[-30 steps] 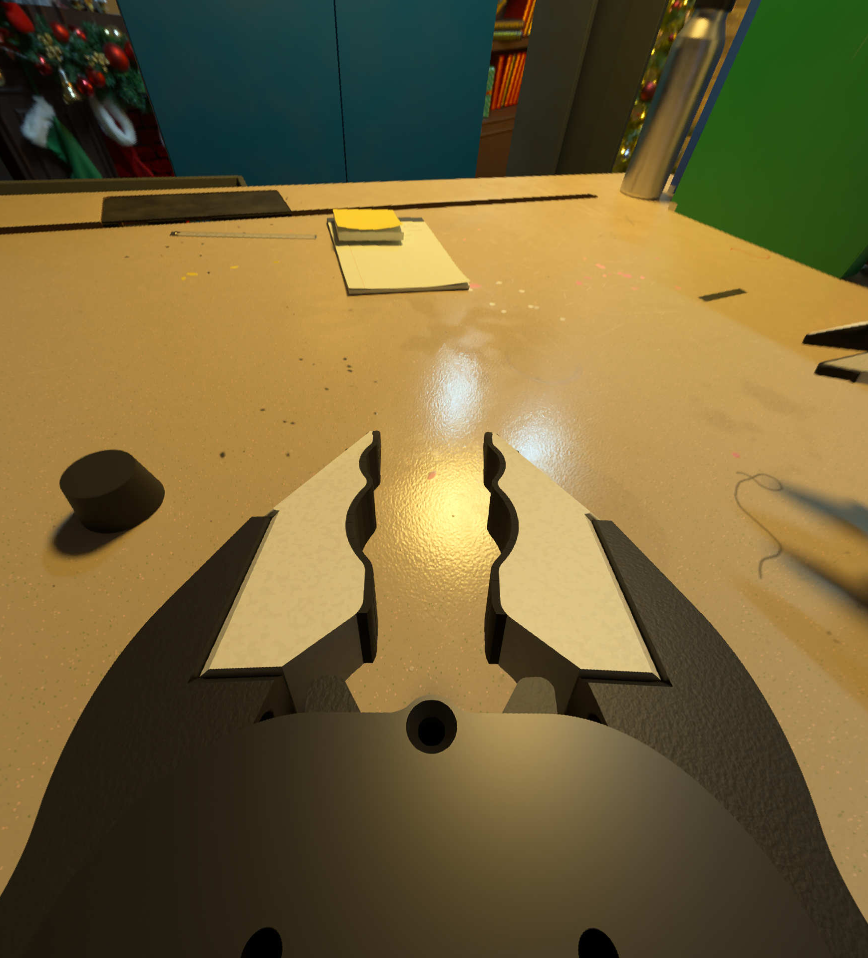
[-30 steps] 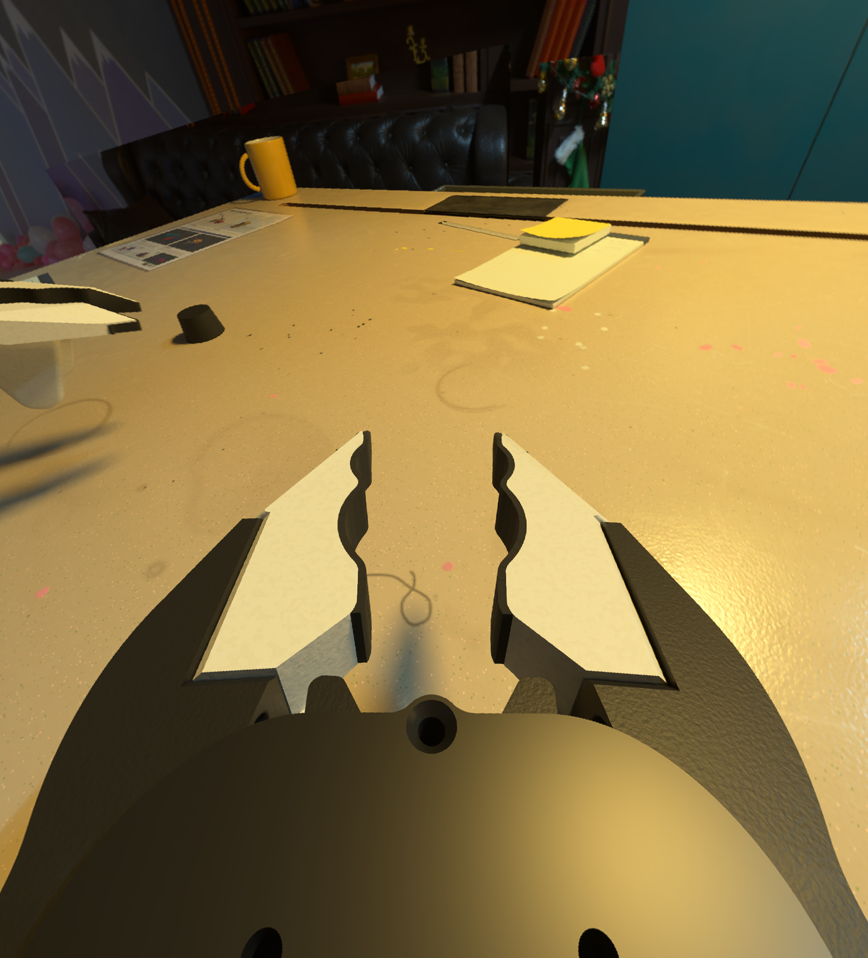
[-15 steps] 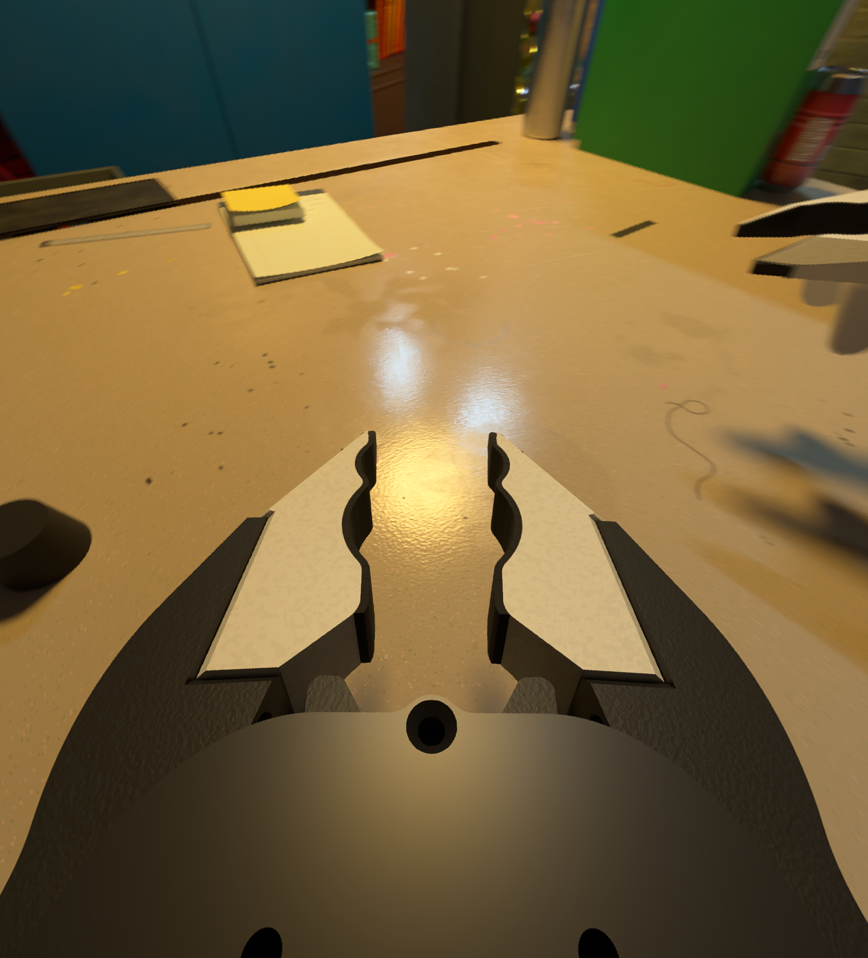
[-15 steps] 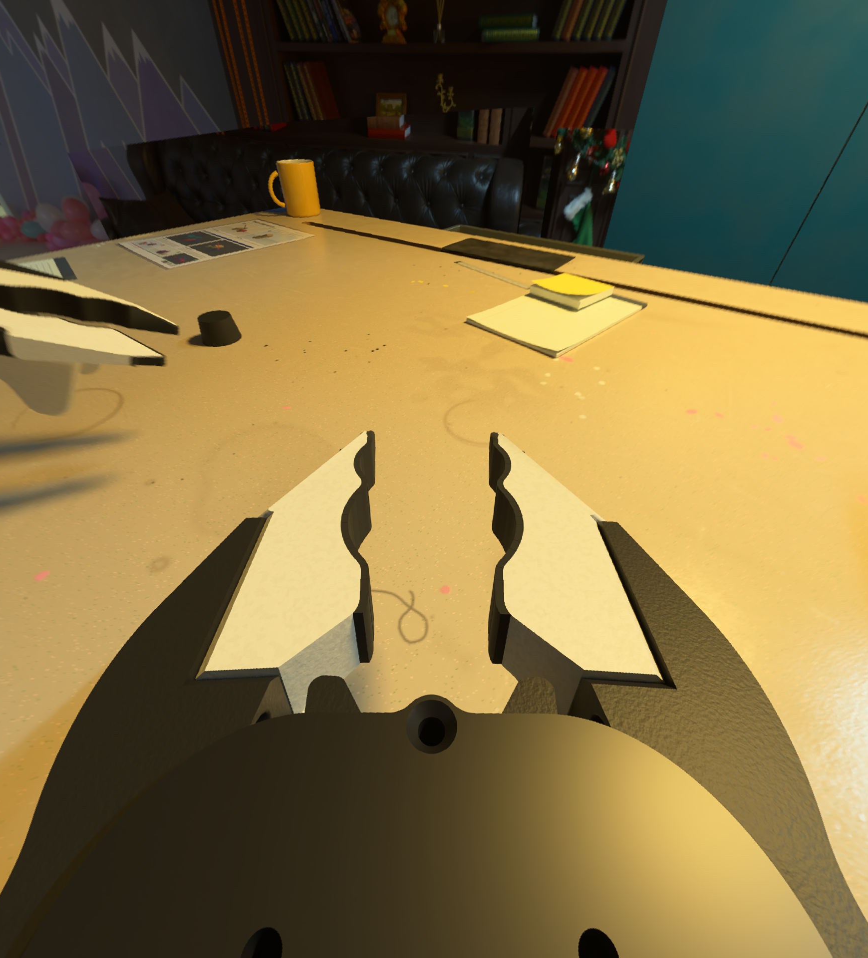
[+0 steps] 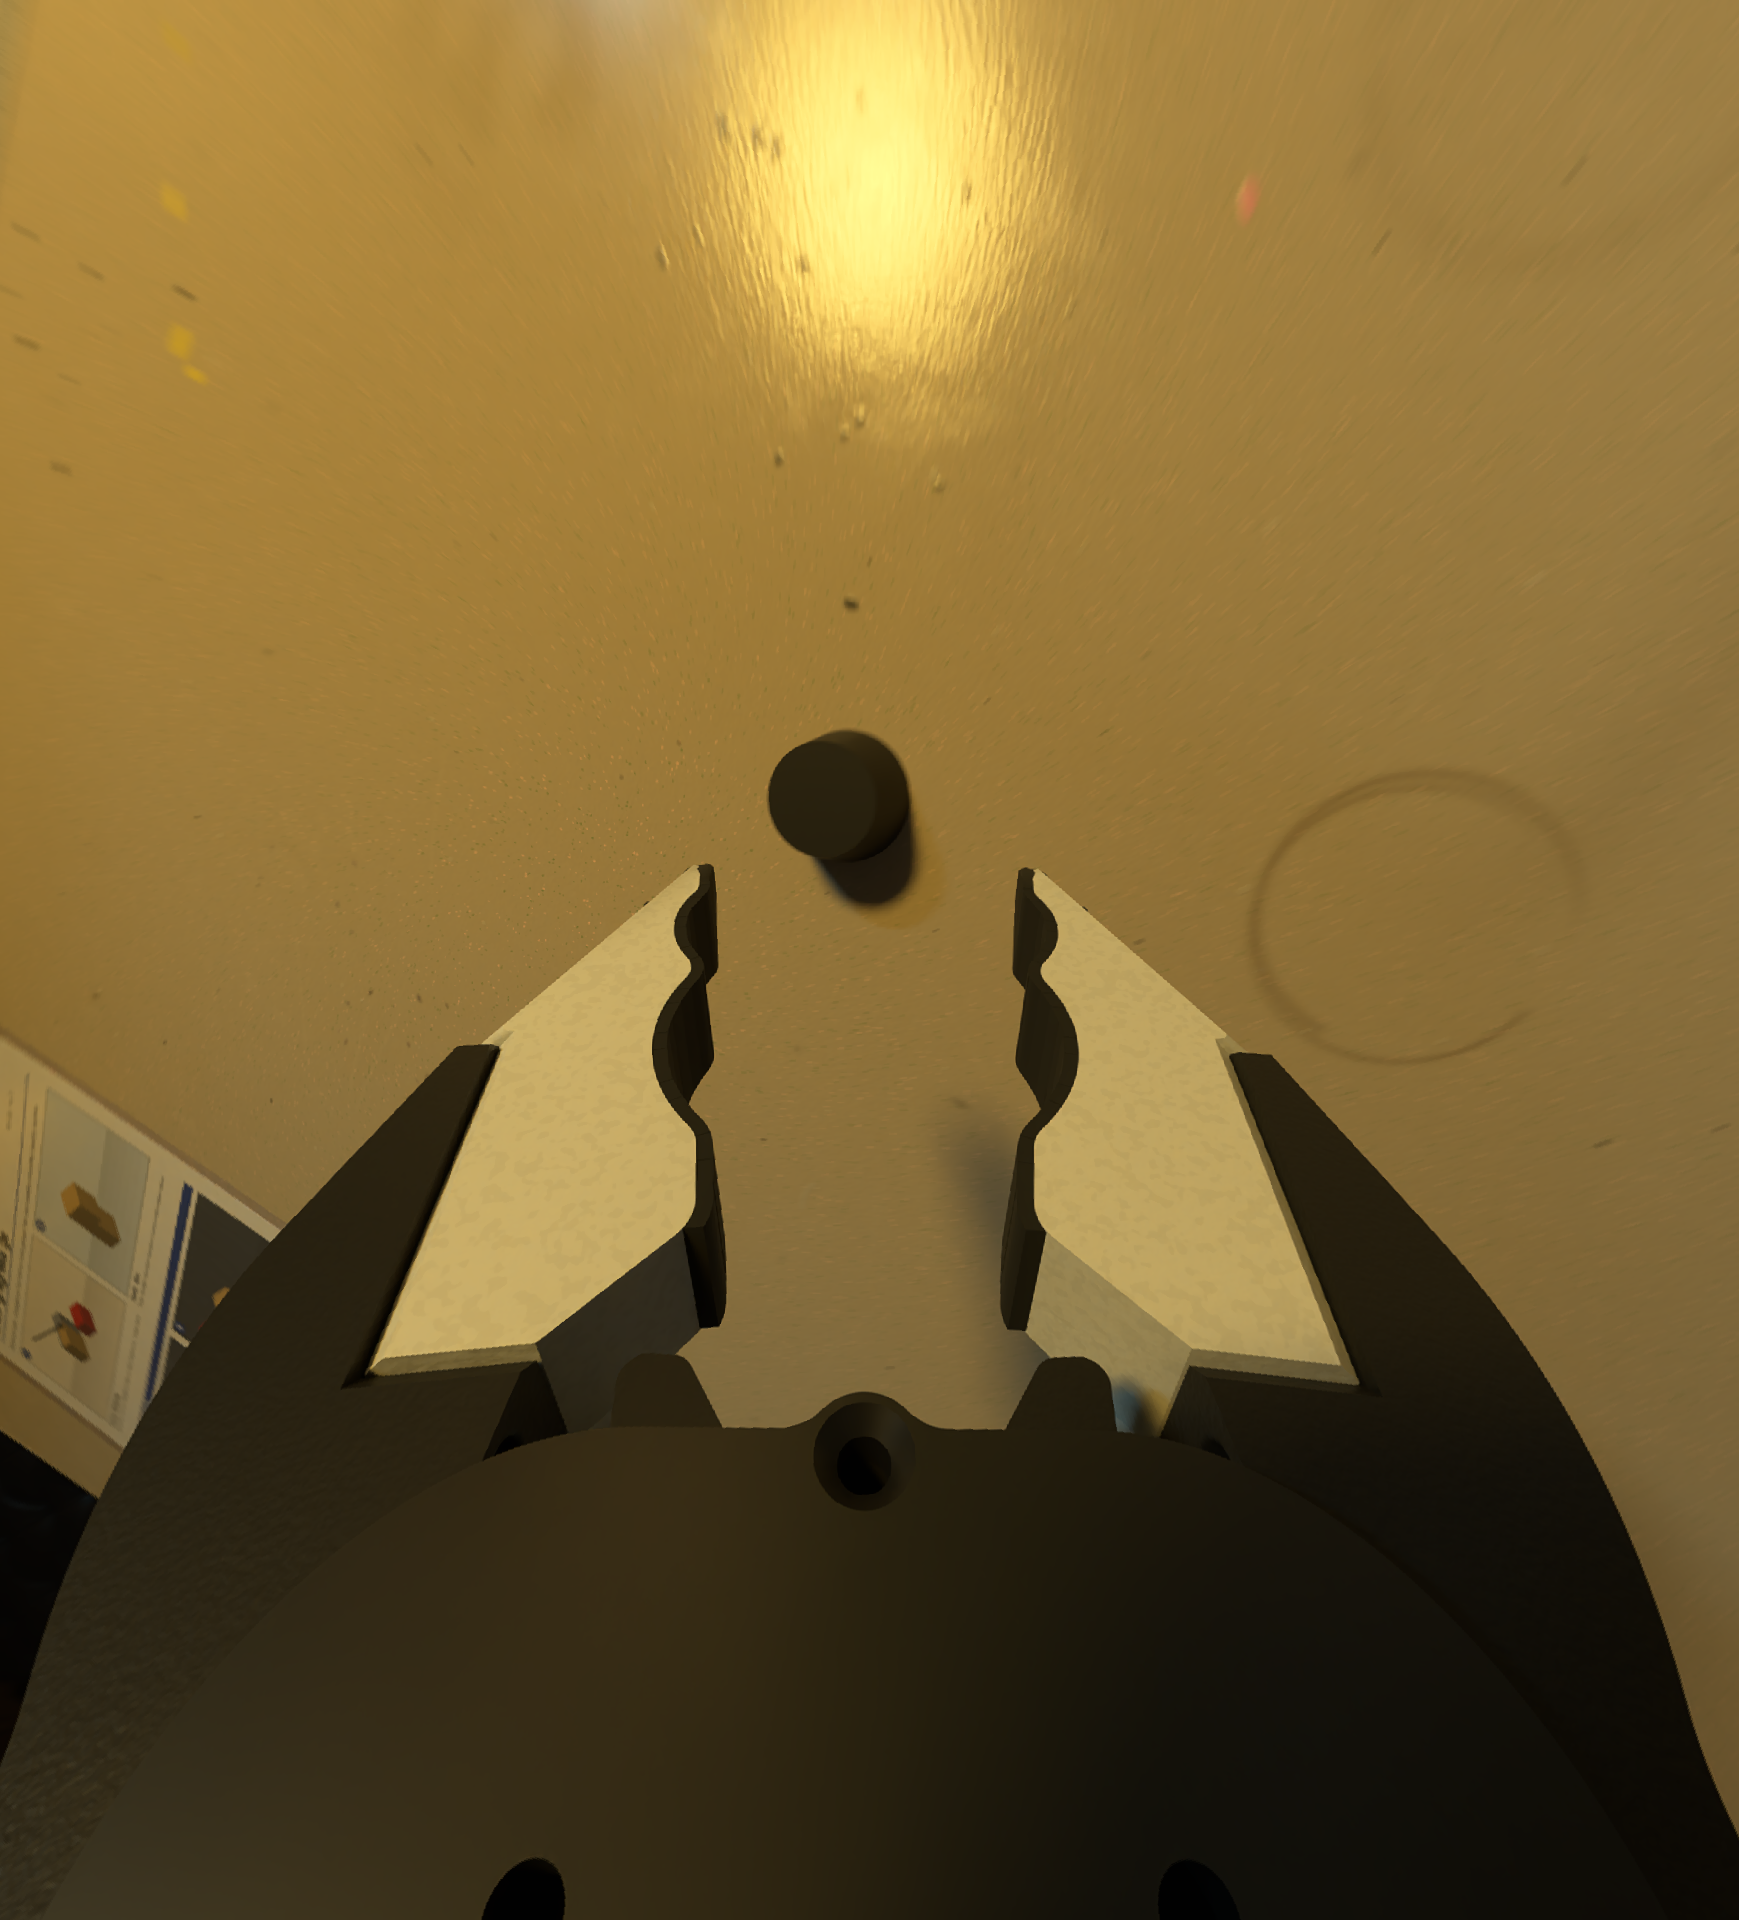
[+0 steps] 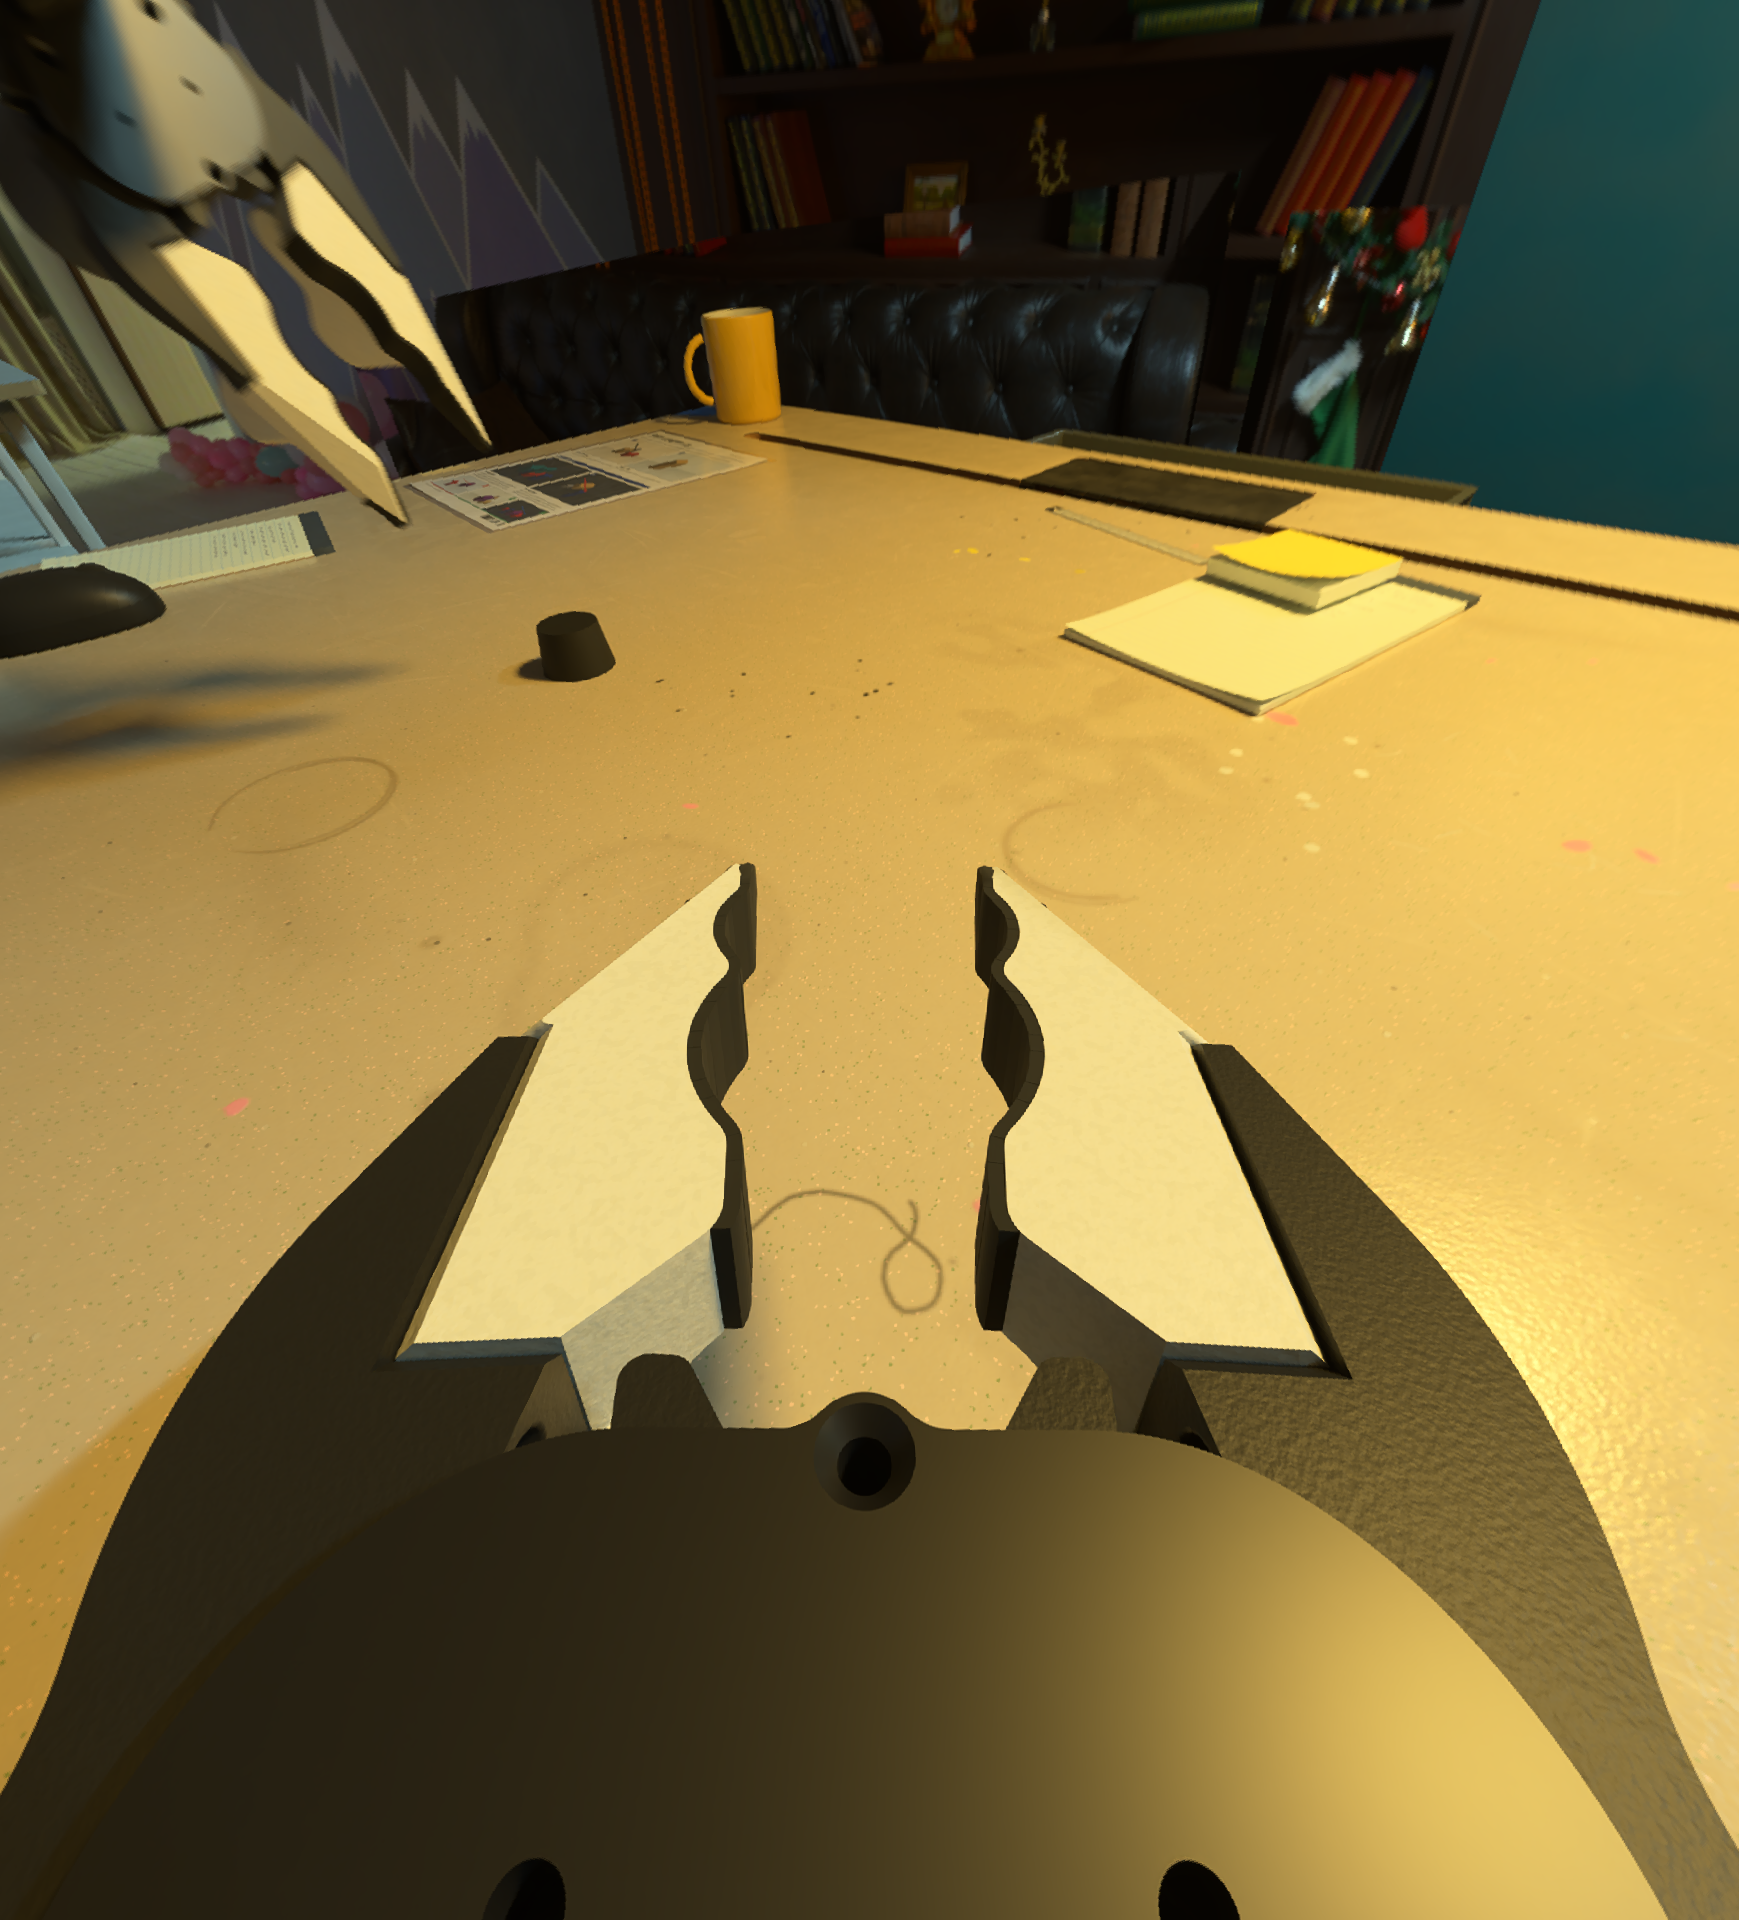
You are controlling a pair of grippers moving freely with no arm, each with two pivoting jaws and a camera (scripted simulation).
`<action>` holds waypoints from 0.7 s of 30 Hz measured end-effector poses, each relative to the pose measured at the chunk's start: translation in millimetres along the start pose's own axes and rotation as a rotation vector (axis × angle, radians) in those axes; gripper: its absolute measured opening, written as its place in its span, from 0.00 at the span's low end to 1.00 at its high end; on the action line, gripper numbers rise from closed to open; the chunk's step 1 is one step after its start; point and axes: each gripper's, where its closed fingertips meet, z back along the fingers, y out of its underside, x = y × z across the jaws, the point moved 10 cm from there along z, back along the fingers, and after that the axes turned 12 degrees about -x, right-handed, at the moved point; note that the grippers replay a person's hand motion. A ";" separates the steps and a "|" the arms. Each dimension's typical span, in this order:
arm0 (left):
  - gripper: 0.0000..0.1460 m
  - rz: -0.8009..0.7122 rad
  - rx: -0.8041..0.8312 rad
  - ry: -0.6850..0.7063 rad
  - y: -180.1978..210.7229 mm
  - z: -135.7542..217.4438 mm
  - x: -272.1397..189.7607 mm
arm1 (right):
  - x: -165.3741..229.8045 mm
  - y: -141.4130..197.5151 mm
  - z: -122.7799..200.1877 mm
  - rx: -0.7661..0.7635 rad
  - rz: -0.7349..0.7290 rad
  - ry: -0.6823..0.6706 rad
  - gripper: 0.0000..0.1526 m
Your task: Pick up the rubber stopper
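The rubber stopper [image 5: 837,795] is a small black tapered plug standing on the tan table. In the left wrist view it lies just beyond the open fingertips of my left gripper [image 5: 862,883], which points down at it from above and is empty. In the right wrist view the stopper [image 6: 574,644] stands at the far left, and the left gripper [image 6: 429,468] hangs tilted high above the table, up and to the left of the stopper. My right gripper [image 6: 865,883] is open and empty, low over the table's middle.
A printed sheet [image 5: 91,1236] lies near the table edge to the left. The right wrist view shows a black mouse [image 6: 60,608], a yellow mug [image 6: 735,364], a notepad with a yellow sticky pad [image 6: 1270,623], a dark mat [image 6: 1166,490], and a black sofa behind.
My left gripper has risen, swung left and tipped downward over the stopper, and its jaws have opened wider. My right gripper has turned slightly, bringing the stopper and mug more into view.
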 end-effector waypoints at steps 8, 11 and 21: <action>0.37 -0.044 0.198 0.241 18.7 -80.0 35.5 | -7.6 5.7 1.2 0.018 -0.097 0.014 0.27; 0.34 -0.056 0.214 0.280 23.7 -92.7 35.5 | -10.2 9.4 1.9 0.032 -0.119 0.021 0.27; 0.25 -0.018 0.124 0.199 23.5 -60.2 36.8 | -9.4 6.4 1.8 0.037 -0.133 0.011 0.26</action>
